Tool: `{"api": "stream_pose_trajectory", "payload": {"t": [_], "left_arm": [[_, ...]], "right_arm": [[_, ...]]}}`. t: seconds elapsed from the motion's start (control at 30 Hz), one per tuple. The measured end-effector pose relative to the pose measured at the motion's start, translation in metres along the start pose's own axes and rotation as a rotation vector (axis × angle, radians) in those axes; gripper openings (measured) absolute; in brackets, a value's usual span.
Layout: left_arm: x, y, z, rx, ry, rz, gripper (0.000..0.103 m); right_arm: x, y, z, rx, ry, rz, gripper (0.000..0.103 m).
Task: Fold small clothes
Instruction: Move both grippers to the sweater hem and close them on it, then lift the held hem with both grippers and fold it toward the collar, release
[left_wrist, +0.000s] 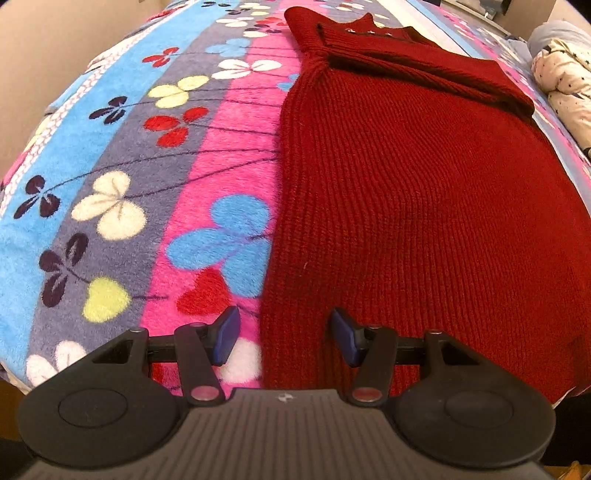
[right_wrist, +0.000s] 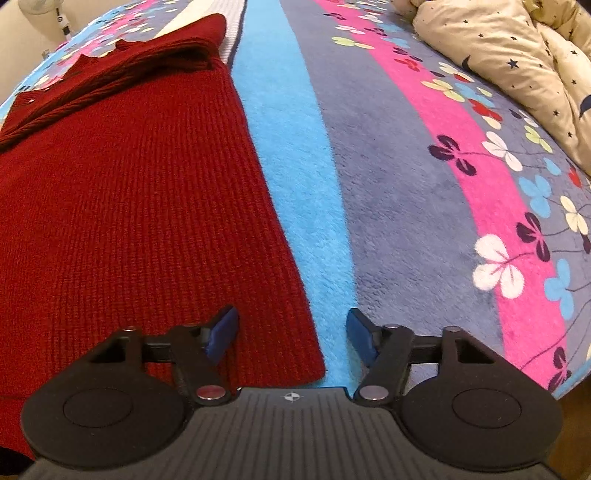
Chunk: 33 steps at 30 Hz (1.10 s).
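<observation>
Fingers on both tools stand spread with nothing between them: the left gripper (left_wrist: 284, 338) straddles the near left edge of the dark red ribbed knit sweater (left_wrist: 424, 221), one blue pad over the blanket and the other over the knit, while the right gripper (right_wrist: 291, 334) straddles the near right corner of the same sweater (right_wrist: 129, 221) in mirror fashion. Whether any pad touches the fabric cannot be told. The sweater lies flat on the plush striped blanket with clover flowers (left_wrist: 129, 184), which covers a bed; the body panel runs from the near hem toward the far end, where the sleeves are folded across the chest below the collar. A cream bedcover with dark stars (right_wrist: 517, 55) is bunched at the far right, well apart from the garment. Judged from this layout, the sleeve folds are complete and the step in hand is the grasp of the two near hem corners before the lengthwise fold. The next move calls for lowering each tool until one finger slides under the hem, pinching both corners evenly, then lifting and carrying the hem toward the collar. Uneven grip height would likely skew the fold; the thick knit should drape heavily.
</observation>
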<state>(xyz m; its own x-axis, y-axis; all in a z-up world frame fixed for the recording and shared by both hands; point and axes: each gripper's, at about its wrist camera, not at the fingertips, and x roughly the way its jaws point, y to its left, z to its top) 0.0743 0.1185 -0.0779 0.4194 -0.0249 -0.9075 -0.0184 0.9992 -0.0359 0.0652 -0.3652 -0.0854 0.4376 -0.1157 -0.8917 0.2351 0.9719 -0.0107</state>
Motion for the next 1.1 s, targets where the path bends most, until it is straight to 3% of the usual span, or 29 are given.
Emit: {"api": "stream_pose_trajectory", "payload": {"t": [0.07,0.2,0.27,0.43,0.5,0.67,0.8,0.87,0.97,1.0,1.1], "left_arm": [[-0.001,-0.001,-0.001,0.005,-0.004,-0.004,0.053],[-0.006,-0.002,-0.003,-0.001,-0.024,-0.03,0.022],[-0.01,-0.001,-0.003,-0.01,-0.039,-0.037,0.014],[-0.021,-0.001,-0.004,-0.032,-0.063,-0.103,0.015],[-0.021,-0.003,-0.005,-0.032,-0.053,-0.124,0.025],[-0.007,-0.01,-0.009,-0.006,0.012,-0.076,0.032],[-0.007,-0.006,-0.008,-0.02,0.014,-0.083,0.03],[-0.008,-0.007,-0.008,-0.008,0.003,-0.081,0.018],[-0.016,-0.009,-0.009,0.009,-0.03,-0.085,0.013],[-0.02,-0.01,-0.01,0.017,-0.047,-0.088,0.012],[-0.042,-0.018,-0.011,0.07,-0.139,-0.085,0.012]], "right_arm": [[0.0,0.001,0.001,-0.003,-0.003,0.013,0.054],[0.0,0.002,0.003,-0.009,-0.006,0.041,0.04],[-0.001,0.004,0.002,-0.02,-0.01,0.048,0.035],[-0.005,0.008,0.001,-0.048,-0.024,0.042,0.03],[-0.005,0.009,0.001,-0.056,-0.023,0.039,0.031],[-0.003,0.013,0.0,-0.079,-0.023,0.019,0.038],[0.0,0.014,0.0,-0.096,-0.025,0.01,0.039],[0.0,0.015,0.0,-0.107,-0.027,0.015,0.037],[-0.004,0.018,-0.001,-0.13,-0.046,0.024,0.019],[-0.007,0.019,0.0,-0.133,-0.057,0.03,0.008],[-0.022,0.012,0.003,-0.075,-0.105,0.127,0.007]]}}
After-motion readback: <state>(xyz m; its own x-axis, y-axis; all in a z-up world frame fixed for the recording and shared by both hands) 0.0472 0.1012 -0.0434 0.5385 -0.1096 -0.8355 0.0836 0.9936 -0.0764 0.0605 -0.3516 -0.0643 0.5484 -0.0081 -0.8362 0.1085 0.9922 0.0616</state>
